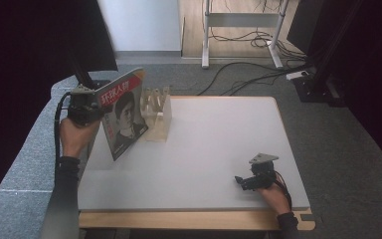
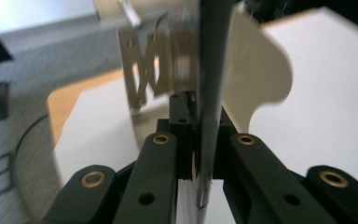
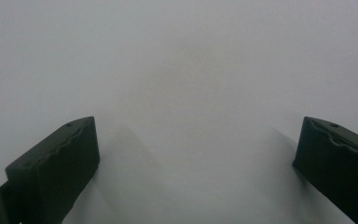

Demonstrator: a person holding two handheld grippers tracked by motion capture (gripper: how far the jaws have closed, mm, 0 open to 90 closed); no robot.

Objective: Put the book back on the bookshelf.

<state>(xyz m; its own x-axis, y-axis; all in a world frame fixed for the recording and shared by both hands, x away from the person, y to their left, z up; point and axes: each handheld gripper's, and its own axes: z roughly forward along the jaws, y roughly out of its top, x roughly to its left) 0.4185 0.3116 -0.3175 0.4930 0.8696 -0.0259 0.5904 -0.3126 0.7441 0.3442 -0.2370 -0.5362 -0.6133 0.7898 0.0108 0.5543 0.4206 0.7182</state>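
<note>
At the near edge of the white table [image 1: 214,149], well to the right of the wooden rack [image 1: 157,115], the right gripper [image 1: 243,181] lay idle on the bare top, its jaws spread wide with nothing between them, as the right gripper view also showed. Farther back, at the table's left edge and just left of the rack, the left gripper [image 1: 95,106] was clamped tight on the edge of a magazine [image 1: 123,115], whose red-titled cover with a portrait faced the room. The magazine stood nearly upright and slightly tilted, its lower corner resting on or just above the table beside the rack; which of the two could not be told from where I stood. In the left gripper view, the thin dark edge of the magazine ran straight up between the closed jaws, with the rack's pale slotted dividers [image 2: 144,70] just beyond it. The step in hand appeared to be carrying the magazine to the rack in order to file it upright in one of the slots. The next move seemed to call for lifting the magazine clear of the rack's side wall, lining its lower edge up with a gap between two dividers, and lowering it in before letting go. Beyond the table, cables [image 1: 248,69] trailed across the grey carpet under a white desk frame [image 1: 243,30].
</note>
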